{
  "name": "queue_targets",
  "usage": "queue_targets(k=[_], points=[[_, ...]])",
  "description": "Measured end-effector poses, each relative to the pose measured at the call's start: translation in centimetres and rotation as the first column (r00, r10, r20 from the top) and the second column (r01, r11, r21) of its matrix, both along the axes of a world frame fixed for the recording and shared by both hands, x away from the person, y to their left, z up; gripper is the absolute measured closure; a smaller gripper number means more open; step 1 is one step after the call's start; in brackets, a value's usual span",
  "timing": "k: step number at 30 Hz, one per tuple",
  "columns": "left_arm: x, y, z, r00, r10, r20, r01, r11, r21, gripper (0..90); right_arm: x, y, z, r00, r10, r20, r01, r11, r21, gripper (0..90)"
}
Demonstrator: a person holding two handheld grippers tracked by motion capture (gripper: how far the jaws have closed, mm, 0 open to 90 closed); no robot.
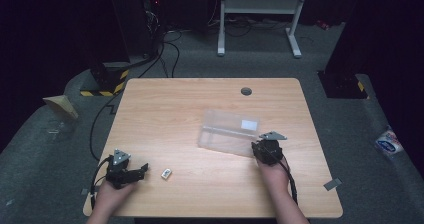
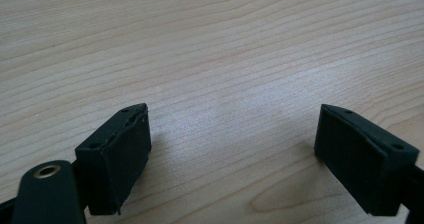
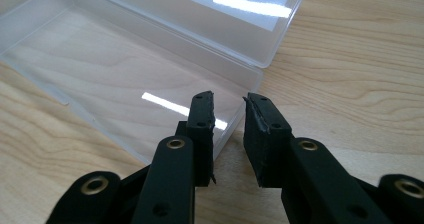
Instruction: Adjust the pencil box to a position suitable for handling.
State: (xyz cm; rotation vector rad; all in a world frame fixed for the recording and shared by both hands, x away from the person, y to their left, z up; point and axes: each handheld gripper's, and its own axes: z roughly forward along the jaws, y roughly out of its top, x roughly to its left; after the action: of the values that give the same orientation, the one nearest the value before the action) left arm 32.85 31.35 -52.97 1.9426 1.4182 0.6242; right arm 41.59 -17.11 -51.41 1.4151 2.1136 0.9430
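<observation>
A clear plastic box (image 1: 225,136) lies open in the middle of the table, its lid (image 1: 232,120) laid back and bearing a white label. My right gripper (image 1: 256,146) is at the box's near right corner. In the right gripper view one jaw stands inside the box (image 3: 115,69) and the other outside, so my right gripper (image 3: 229,101) is shut on the thin side wall. At the front left my left gripper (image 1: 144,169) rests low over the wood. Its jaws stand wide apart in the left gripper view, and my left gripper (image 2: 232,114) has nothing between them.
A small white object (image 1: 166,173) lies on the table (image 1: 165,114) just right of the left gripper. A round grommet (image 1: 246,91) sits near the far edge. Beyond the table are cables, a white desk frame (image 1: 260,14) and a dark floor.
</observation>
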Motion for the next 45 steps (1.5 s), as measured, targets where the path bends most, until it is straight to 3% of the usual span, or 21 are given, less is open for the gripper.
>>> queue_targets(k=[18,45], points=[[0.0,0.0,0.0,1.0,0.0,0.0,0.0,1.0,0.0,15.1,-2.1,1.0,-0.2,0.9981,0.057,0.024,-0.057,0.998,-0.026,76.4],[0.0,0.0,0.0,1.0,0.0,0.0,0.0,1.0,0.0,15.1,-2.1,1.2,-0.2,0.9978,0.059,0.03,-0.058,0.998,-0.037,76.7]])
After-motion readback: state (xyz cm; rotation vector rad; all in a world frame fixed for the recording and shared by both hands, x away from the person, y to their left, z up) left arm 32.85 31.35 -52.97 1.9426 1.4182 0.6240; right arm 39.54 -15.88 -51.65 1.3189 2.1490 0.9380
